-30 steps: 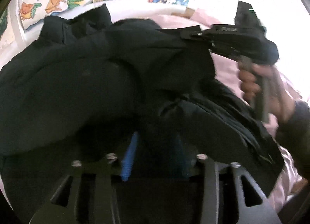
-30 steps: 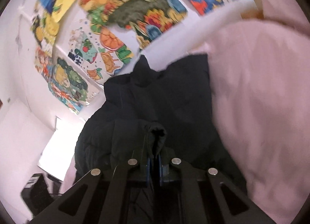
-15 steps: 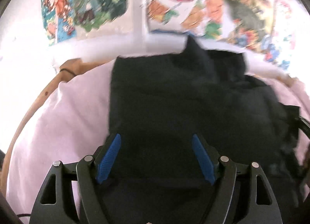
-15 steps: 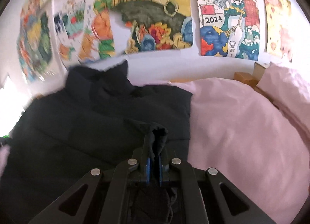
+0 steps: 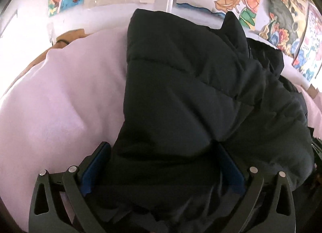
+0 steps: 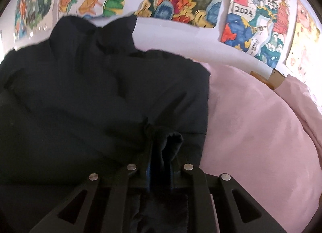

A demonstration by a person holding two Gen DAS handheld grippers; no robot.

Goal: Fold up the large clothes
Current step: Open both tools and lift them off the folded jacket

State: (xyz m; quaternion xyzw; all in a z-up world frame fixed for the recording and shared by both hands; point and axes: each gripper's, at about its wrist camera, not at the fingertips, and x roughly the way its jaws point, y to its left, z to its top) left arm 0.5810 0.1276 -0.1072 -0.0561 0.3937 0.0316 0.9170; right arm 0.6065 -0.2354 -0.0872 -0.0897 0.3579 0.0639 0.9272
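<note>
Your right gripper (image 6: 160,164) pinches a bunched fold of the puffy black jacket (image 5: 191,96), your left gripper (image 5: 165,164) spread wide, seemingly straddling it.

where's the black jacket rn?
Black jacket lies on the pink bedsheet below the postered wall; right gripper pinches a fold, left gripper straddles its near edge.

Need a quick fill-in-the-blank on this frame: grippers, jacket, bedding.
1. The right gripper is ____ on a bunched fold of the black puffer jacket.
2. The left gripper has its jaws ____, straddling the jacket.
3. The jacket lies on ____ bedding.

Missing words: shut; open; pink
</note>
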